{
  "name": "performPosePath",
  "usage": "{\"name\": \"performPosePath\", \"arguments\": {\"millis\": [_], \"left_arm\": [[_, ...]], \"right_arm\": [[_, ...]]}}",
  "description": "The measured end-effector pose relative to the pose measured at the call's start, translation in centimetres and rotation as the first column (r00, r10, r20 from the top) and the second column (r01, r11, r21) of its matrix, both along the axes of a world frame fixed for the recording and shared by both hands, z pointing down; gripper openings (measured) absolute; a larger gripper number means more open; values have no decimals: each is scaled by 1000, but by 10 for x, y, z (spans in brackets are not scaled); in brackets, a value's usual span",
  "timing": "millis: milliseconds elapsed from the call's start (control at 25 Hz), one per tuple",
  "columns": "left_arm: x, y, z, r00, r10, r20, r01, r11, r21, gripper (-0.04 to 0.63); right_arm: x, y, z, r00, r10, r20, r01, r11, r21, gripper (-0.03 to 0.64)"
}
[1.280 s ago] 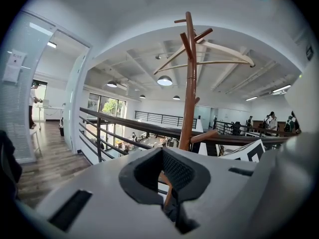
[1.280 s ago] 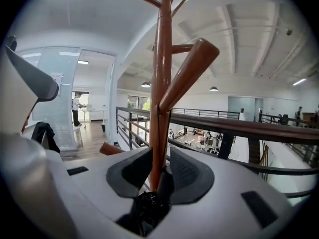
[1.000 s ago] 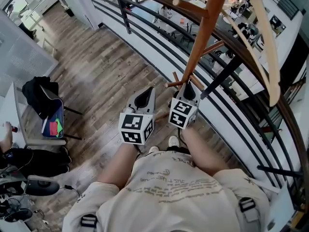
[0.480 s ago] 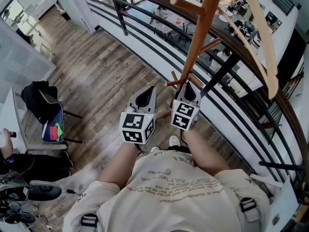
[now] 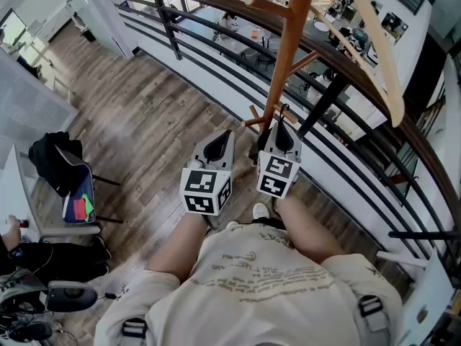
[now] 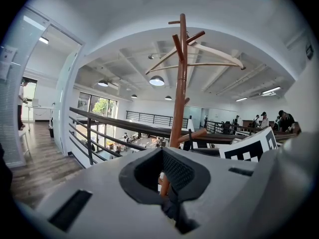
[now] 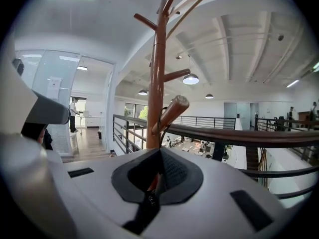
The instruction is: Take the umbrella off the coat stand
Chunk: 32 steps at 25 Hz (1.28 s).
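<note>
Held side by side, the left tongs (image 5: 220,140) and right tongs (image 5: 277,130) both have their jaws pressed together, just short of the umbrella (image 6: 190,137), which hangs by its black strap from a low peg of the coat stand (image 5: 289,56), in front of the railing (image 7: 239,136).

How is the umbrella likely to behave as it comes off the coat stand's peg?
The umbrella has a thin black strap looped over an upward-slanting peg, so it will probably dangle and swing. The strap likely must rise past the peg's tip or it may snag. Its weight can't be judged: little of it shows.
</note>
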<state>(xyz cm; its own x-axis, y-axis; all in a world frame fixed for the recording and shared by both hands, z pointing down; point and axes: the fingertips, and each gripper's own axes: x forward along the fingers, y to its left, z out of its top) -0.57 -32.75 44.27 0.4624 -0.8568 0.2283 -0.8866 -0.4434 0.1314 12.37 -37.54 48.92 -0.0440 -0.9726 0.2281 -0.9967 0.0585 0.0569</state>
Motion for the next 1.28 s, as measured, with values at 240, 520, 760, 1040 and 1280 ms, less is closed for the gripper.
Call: {"name": "performPosePath", "arguments": {"millis": [240, 520, 760, 1040, 1280], "left_arm": [[10, 7, -2, 999, 43, -5, -43, 999, 9, 5], [23, 16, -1, 995, 103, -16, -102, 995, 15, 5], [42, 20, -3, 987, 161, -25, -160, 987, 15, 5], [63, 18, -6, 974, 226, -35, -225, 974, 20, 5], [82, 15, -8, 960, 278, -39, -277, 961, 25, 5]], "right_arm": [[12, 15, -15, 999, 36, 1, -36, 999, 30, 5], [26, 37, -29, 997, 80, -7, -80, 995, 55, 5], [45, 55, -46, 994, 110, 12, -110, 991, 71, 5], [61, 75, -57, 994, 108, 24, -110, 990, 91, 5], [75, 85, -66, 993, 110, 44, -114, 988, 104, 5]]}}
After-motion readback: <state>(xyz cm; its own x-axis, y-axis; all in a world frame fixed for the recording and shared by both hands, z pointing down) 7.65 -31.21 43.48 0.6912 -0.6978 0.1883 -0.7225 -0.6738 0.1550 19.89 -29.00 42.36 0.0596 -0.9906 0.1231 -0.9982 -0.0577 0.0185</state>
